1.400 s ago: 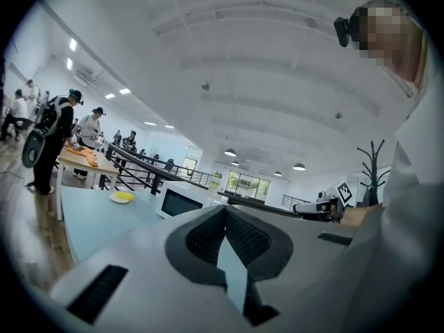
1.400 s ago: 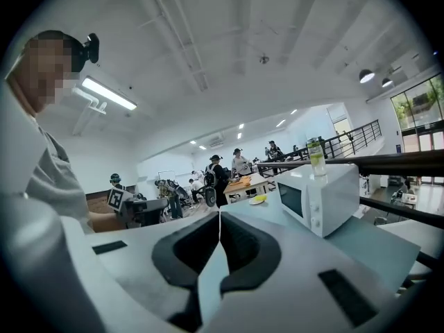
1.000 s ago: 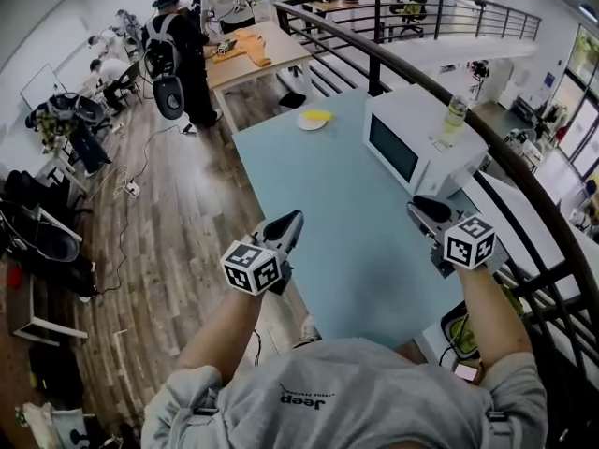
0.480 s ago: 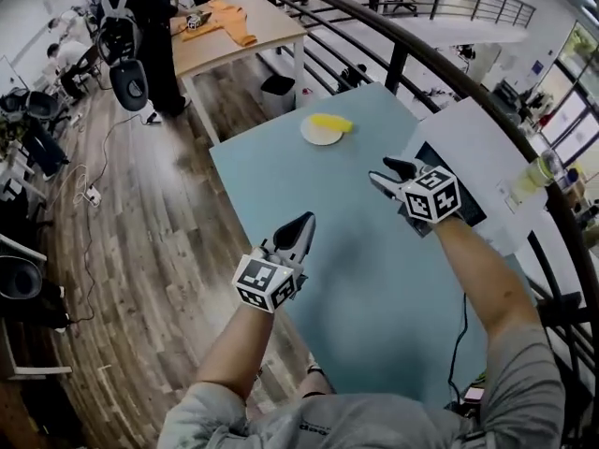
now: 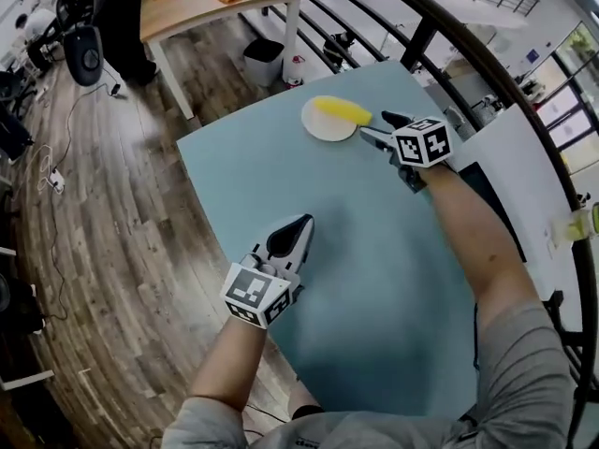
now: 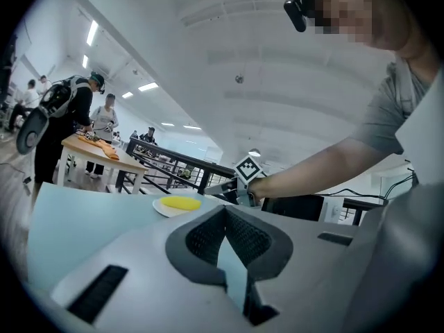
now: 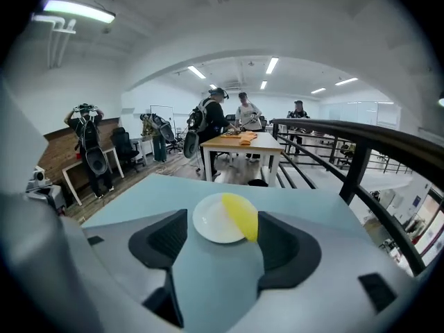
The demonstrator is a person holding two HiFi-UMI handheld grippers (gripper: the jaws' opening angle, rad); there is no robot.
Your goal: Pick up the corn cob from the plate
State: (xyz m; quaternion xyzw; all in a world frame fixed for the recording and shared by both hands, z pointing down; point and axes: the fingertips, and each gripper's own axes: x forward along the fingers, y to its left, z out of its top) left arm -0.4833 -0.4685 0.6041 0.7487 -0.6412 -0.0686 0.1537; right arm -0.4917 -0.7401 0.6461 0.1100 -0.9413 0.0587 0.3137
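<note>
Near the far edge of the light blue table (image 5: pixel 374 279), toward its far right corner, a white plate (image 5: pixel 323 124) carries the yellow corn cob (image 5: pixel 343 111). The cob lies along the plate's right side, and its end nearest the person sticks out past the rim.

Just beside that end is the right gripper (image 5: pixel 377 127), tilted downward with its marker cube on top. Its jaws have just been opening and now stand wide apart. In the right gripper view the plate and the cob show in the gap, a little beyond the dark pads (image 7: pixel 170 238). The cob's overhanging end comes close to the right-hand pad, but neither pad presses on it, and nothing is held. Whether that pad brushes the cob cannot be told.

Well apart from the plate, the left gripper (image 5: pixel 299 223) hangs level over the table near its left edge. In the left gripper view its two pads meet at their tips, so the jaws are closed with nothing between them. Only bare tabletop shows below them. From that view the plate and cob appear far ahead, with the right gripper at their right.
</note>
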